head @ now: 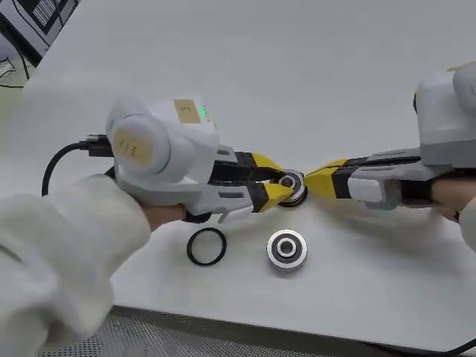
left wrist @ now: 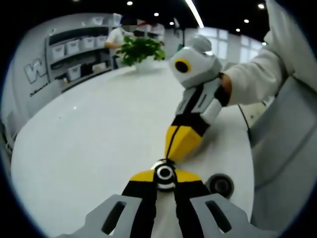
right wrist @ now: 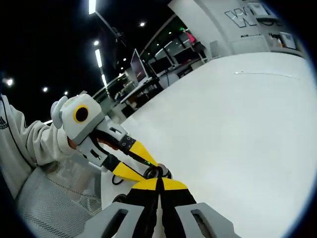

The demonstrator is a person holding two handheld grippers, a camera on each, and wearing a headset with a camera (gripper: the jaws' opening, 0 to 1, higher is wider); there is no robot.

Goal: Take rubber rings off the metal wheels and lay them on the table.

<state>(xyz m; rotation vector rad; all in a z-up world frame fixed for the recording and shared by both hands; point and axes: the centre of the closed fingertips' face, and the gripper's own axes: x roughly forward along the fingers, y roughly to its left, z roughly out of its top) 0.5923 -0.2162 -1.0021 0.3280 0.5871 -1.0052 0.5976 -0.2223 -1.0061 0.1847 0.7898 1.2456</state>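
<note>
A metal wheel (head: 294,183) with a black rubber rim is held just above the white table (head: 312,82), and my left gripper (head: 283,185) is shut on it from the left. Seen from the left gripper view, the wheel (left wrist: 164,173) sits between my left gripper's (left wrist: 164,178) yellow jaws. My right gripper (head: 311,183) comes in from the right, tips pressed together on the wheel's black rim (left wrist: 169,159). In the right gripper view, my right gripper (right wrist: 159,180) meets the wheel (right wrist: 160,172). A loose rubber ring (head: 207,246) lies on the table beside a second wheel (head: 287,249).
A black cable (head: 56,160) trails left from the left gripper. The table's front edge (head: 223,327) runs close below the loose ring and wheel. A printed box (head: 37,18) sits at the far left corner. A potted plant (left wrist: 141,49) stands at the table's far end.
</note>
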